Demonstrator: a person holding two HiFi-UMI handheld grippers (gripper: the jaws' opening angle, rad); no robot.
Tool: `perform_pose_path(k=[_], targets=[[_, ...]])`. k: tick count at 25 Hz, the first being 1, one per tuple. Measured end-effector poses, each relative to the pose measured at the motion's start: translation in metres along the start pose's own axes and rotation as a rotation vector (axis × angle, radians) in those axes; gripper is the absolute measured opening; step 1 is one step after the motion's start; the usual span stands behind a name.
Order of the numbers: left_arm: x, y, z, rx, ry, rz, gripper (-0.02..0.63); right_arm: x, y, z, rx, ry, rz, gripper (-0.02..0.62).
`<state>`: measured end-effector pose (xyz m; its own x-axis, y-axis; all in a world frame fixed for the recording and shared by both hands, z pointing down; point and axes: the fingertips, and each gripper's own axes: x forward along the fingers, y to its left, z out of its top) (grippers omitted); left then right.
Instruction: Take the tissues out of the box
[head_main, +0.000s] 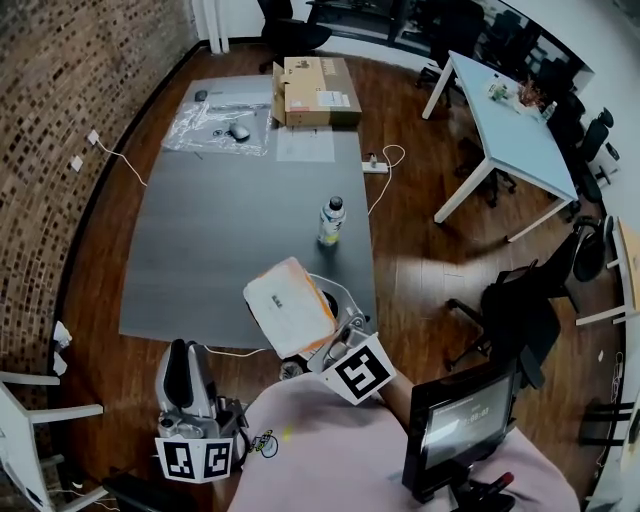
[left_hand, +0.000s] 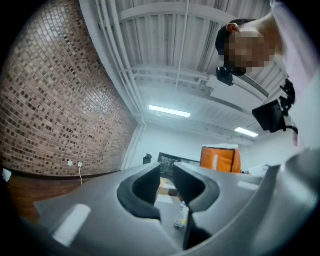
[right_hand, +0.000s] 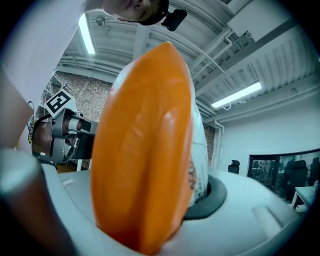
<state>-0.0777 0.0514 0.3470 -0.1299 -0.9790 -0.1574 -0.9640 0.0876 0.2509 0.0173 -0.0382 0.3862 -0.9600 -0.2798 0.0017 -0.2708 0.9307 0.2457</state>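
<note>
The person wears a pale pink shirt with a small yellow-and-black mark on it. The left tongs have a smooth grey shell and two black, curved pads. The right tongs are pale grey, with a black pad set in the shell. Each carries a white cube printed with black square markers.

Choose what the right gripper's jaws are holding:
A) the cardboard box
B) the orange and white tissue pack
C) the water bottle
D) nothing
B: the right gripper is shut on the orange and white tissue pack, which fills the right gripper view, while the water bottle and cardboard box stand apart on the table.
</note>
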Motion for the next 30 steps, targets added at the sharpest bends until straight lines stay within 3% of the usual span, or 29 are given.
perform_pose_path(k=[30], targets=[[0.033,-0.026,-0.008,0.024,-0.004,0.017,0.086,-0.009,-0.043,-0.014,0.041,-0.028,-0.004,0.284]])
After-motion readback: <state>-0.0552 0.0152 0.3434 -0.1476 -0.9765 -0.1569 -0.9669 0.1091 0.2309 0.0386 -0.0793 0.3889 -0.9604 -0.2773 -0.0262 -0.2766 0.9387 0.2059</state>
